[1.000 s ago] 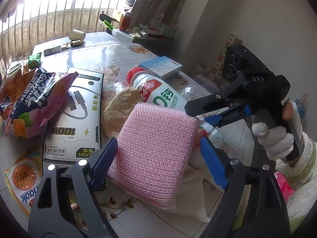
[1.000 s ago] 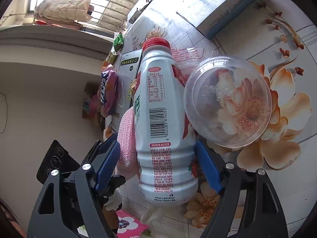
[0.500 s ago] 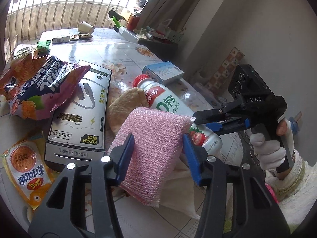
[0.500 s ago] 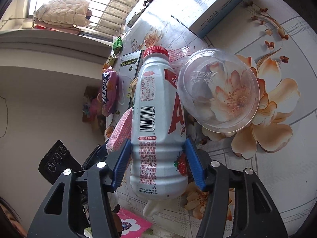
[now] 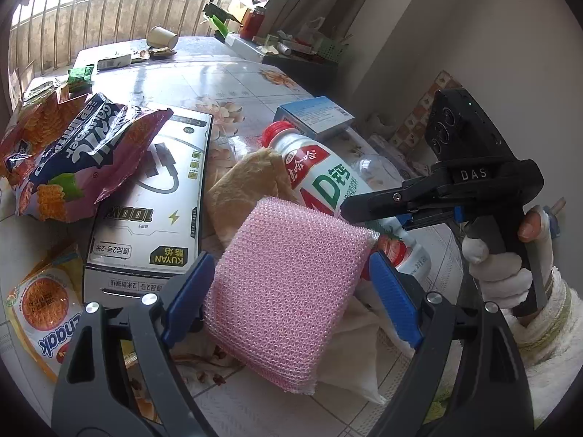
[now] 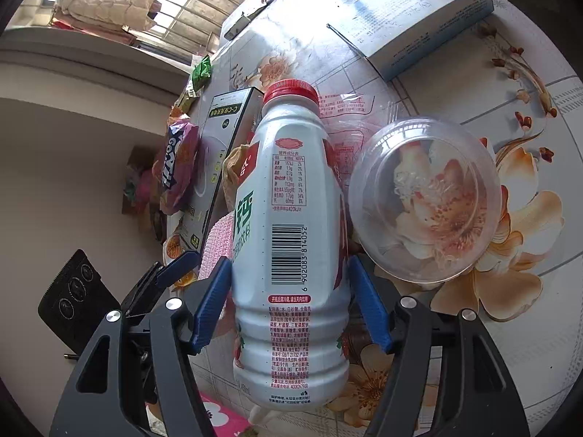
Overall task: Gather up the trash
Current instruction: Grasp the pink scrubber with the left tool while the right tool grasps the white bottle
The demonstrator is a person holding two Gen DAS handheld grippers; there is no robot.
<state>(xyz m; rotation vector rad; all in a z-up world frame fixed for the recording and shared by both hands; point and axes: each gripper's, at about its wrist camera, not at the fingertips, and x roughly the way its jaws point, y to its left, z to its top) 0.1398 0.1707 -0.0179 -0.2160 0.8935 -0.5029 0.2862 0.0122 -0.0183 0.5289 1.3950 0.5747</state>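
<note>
Now | white bottle (image 6: 288, 240), red cap | pink sponge (image 5: 288, 284), knobbly mesh

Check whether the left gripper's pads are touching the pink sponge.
Cannot tell. In the left wrist view the left gripper, jaws just opened wider, straddles the pink sponge; white tissue shows beside one pad, the other meets the sponge's outline.

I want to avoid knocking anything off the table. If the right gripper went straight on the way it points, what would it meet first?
The white bottle. It already lies between the right gripper's fingers, which have just been opening, so pushing on would slide them along its sides toward the red cap. The clear dome lid sits just right of that line.
</note>
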